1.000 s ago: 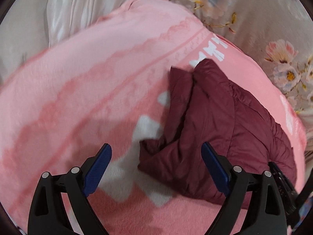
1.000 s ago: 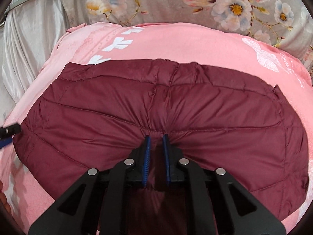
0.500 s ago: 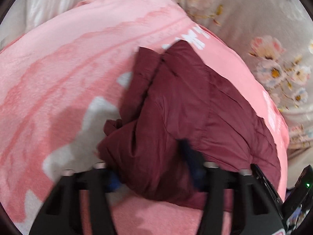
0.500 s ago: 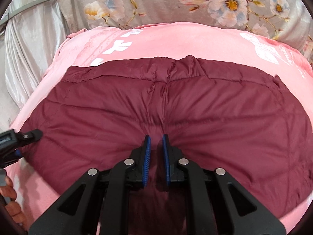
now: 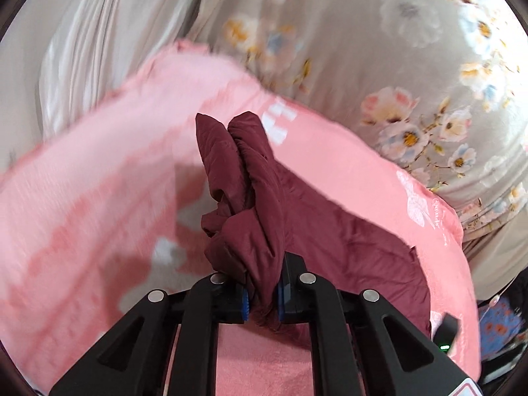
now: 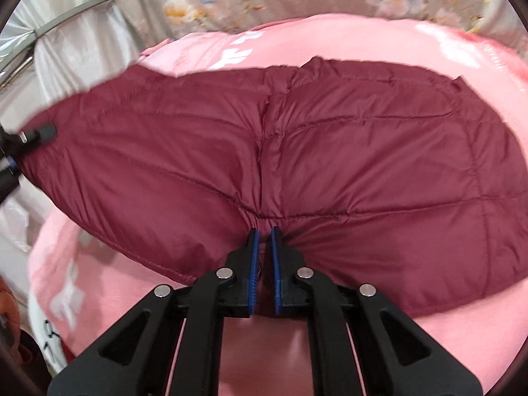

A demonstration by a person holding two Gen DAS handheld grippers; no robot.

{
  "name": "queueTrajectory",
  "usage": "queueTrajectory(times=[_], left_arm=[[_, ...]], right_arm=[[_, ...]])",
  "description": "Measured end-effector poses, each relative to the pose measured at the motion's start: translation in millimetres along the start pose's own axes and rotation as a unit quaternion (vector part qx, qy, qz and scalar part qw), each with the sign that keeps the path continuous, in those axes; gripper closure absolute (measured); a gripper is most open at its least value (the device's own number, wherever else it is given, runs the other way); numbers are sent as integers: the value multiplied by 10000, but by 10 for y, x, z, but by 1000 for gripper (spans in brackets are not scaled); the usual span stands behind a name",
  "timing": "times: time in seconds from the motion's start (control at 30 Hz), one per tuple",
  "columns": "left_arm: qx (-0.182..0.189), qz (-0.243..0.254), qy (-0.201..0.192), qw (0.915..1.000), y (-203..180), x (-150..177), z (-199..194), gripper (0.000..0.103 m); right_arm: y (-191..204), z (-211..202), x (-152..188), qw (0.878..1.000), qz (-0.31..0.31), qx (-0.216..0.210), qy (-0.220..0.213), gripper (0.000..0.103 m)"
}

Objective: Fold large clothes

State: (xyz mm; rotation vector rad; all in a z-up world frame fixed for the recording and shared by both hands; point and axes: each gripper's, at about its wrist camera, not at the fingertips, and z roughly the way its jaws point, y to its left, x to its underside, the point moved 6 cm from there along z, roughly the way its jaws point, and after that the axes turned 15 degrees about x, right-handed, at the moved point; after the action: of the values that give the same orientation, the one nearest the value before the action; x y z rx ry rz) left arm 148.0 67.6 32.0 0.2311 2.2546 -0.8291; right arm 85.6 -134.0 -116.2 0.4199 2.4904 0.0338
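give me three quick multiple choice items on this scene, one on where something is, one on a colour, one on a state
1. Where does the quilted jacket lie?
A. on the pink blanket
B. on a wooden floor
C. in a basket

2. What colour is the jacket?
A. navy
B. maroon
C. white

3. How do the jaws of the left gripper stand?
A. wide open, nothing between them
B. shut on a bunch of jacket fabric
C. out of view

Answers:
1. A: pink blanket shows all around the jacket in the right wrist view.
2. B: the quilted fabric is dark red in both views.
3. B: in the left wrist view, fabric is bunched between the blue pads; the right gripper pinches the jacket's near edge likewise.
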Motion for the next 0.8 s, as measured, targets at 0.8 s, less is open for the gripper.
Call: queueTrajectory(times=[0.8], left_arm=[[1020,1010,2125,9666,-2046,1054,1731,75]], right_arm=[[-1842,-796,-145,9785,1247,1597,-392,94]])
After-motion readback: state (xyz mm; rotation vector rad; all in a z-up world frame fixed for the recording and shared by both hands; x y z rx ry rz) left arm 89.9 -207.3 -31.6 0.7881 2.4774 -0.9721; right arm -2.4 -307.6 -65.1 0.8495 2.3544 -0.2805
